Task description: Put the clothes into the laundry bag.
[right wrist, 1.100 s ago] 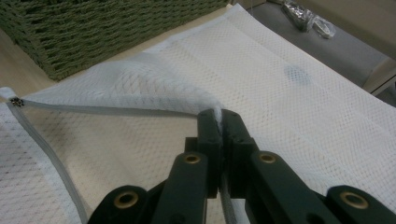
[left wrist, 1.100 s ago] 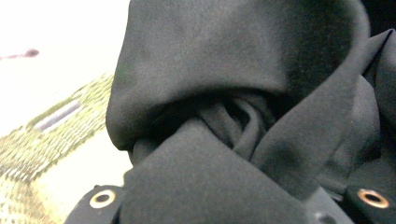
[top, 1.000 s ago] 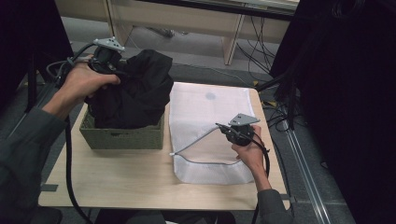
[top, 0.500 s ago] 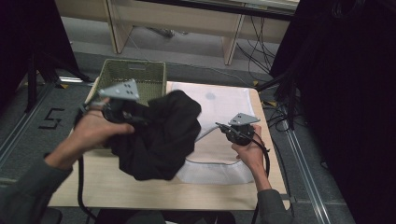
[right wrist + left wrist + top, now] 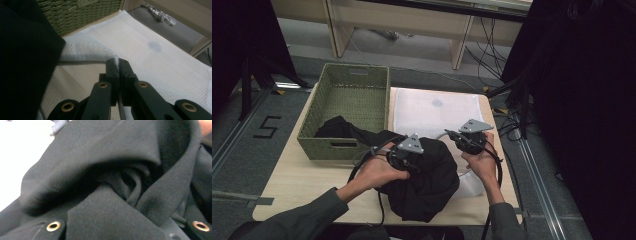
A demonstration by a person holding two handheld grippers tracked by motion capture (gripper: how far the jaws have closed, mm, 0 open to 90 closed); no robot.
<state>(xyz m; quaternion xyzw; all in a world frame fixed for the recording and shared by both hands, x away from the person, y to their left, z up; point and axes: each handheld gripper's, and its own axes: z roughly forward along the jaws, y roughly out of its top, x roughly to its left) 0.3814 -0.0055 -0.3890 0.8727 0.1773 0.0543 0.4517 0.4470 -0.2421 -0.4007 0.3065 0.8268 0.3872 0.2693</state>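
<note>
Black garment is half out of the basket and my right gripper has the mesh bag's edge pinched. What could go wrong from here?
1. The black garment trails a part inside the green basket; pulling on could snag it or drag the basket.
2. The right gripper pinches only a thin edge of the white mesh bag; it may slip and the opening may close.
3. The garment covers the left gripper, so that grip is hard to judge.

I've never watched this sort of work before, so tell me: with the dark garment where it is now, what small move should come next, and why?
Probably ease the black garment on into the mouth of the white mesh bag. The right gripper is shut on the bag's edge, lifting it open, and the left gripper has the garment bunched right beside that opening, though a tail of it lies in the green basket.
</note>
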